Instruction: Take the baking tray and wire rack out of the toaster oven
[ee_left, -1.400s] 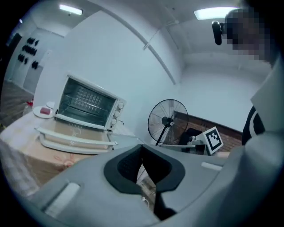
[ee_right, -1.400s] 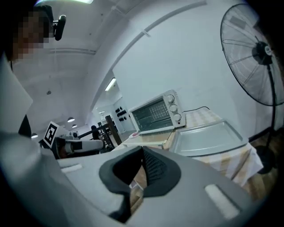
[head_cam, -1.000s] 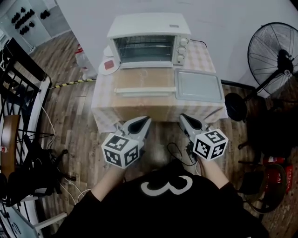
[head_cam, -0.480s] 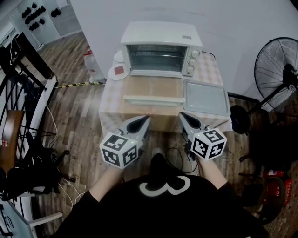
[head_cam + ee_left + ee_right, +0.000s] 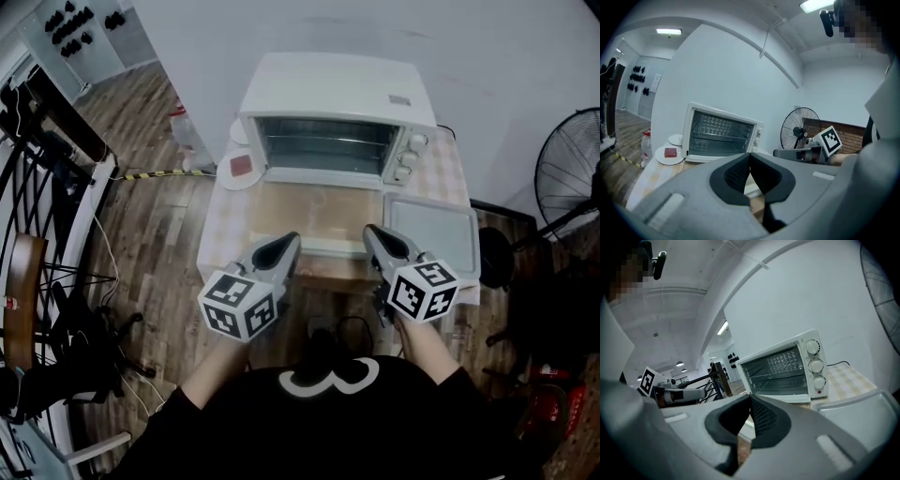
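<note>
The white toaster oven (image 5: 337,108) stands at the back of the small table with its glass door (image 5: 314,208) folded down flat. A wire rack (image 5: 715,137) sits inside the cavity, also visible in the right gripper view as the rack (image 5: 774,377). A grey baking tray (image 5: 433,230) lies on the table to the right of the door. My left gripper (image 5: 287,242) and right gripper (image 5: 371,232) hover side by side over the door's front handle, both shut and empty, apart from the oven.
A white plate with a red piece (image 5: 240,167) sits left of the oven, a second small plate behind it. A standing fan (image 5: 572,173) is at the right, a black railing (image 5: 37,122) at the left. Cables lie on the wood floor.
The person has stepped toward the table. Both grippers moved forward from in front of the table's edge to above the open door's handle. Their jaws stayed shut.
</note>
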The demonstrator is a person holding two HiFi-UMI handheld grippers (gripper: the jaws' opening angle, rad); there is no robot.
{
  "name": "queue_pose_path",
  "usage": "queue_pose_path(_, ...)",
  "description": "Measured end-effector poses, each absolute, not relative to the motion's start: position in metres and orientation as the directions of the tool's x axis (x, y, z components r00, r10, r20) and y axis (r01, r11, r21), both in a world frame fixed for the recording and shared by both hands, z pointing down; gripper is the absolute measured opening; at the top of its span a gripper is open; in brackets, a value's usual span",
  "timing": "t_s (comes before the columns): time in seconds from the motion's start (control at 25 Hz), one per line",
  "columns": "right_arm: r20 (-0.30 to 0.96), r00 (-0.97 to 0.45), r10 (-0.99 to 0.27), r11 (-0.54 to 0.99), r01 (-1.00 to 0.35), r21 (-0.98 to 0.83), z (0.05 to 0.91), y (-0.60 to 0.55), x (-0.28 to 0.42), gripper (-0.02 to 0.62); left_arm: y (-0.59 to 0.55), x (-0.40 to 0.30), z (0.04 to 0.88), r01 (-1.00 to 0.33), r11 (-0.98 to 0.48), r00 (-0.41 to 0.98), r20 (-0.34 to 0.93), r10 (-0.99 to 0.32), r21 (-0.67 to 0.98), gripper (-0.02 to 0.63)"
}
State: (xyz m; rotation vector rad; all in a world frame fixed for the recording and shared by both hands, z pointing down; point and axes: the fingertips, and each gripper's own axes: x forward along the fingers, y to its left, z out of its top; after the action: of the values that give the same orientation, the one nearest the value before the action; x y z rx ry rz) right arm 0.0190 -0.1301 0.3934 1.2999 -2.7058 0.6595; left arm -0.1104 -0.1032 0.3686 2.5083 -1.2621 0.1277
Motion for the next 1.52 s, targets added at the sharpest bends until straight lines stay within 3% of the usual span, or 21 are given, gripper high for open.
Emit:
queue_pose_path(0.76,0.286,-0.620,-0.730,0.503,-0.771,-0.390,0.430,-0.276,0.023,0.003,-0.252,-0.100,0.408,-0.803,-0.520,0.591,0.281,-0.756,0.291,0.010)
queue_pose_path(1.0,0.265,-0.651,-0.711,0.472,-0.722,-0.506,0.434,-0.292,0.020,0.003,-0.274,-0.099,0.413,-0.770,-0.494,0.616,0.268,-0.741,0.404,0.011)
queue_pose_path(1.2,0.190,-0.652,-0.734,0.401,-0.642,-0.653,0.430,-0.311,0.018,0.003,-0.300,-0.106,0.408,-0.664,-0.459,0.656,0.166,-0.736,0.590,0.019)
queue_pose_path(1.28,0.146,-0.649,-0.747,0.370,-0.588,-0.720,0.428,-0.319,0.017,0.004,-0.310,-0.107,0.406,-0.613,-0.447,0.669,0.127,-0.732,0.652,0.117)
queue_pose_path(1.36,0.107,-0.651,-0.752,0.348,-0.529,-0.774,0.427,-0.327,0.014,0.099,-0.320,-0.109,0.404,-0.586,-0.435,0.667,0.102,-0.738,0.683,0.135)
queue_pose_path(1.52,0.046,-0.590,-0.806,0.274,-0.441,-0.854,0.431,-0.343,0.022,0.138,-0.339,-0.118,0.406,-0.500,-0.380,0.647,0.044,-0.761,0.778,0.172)
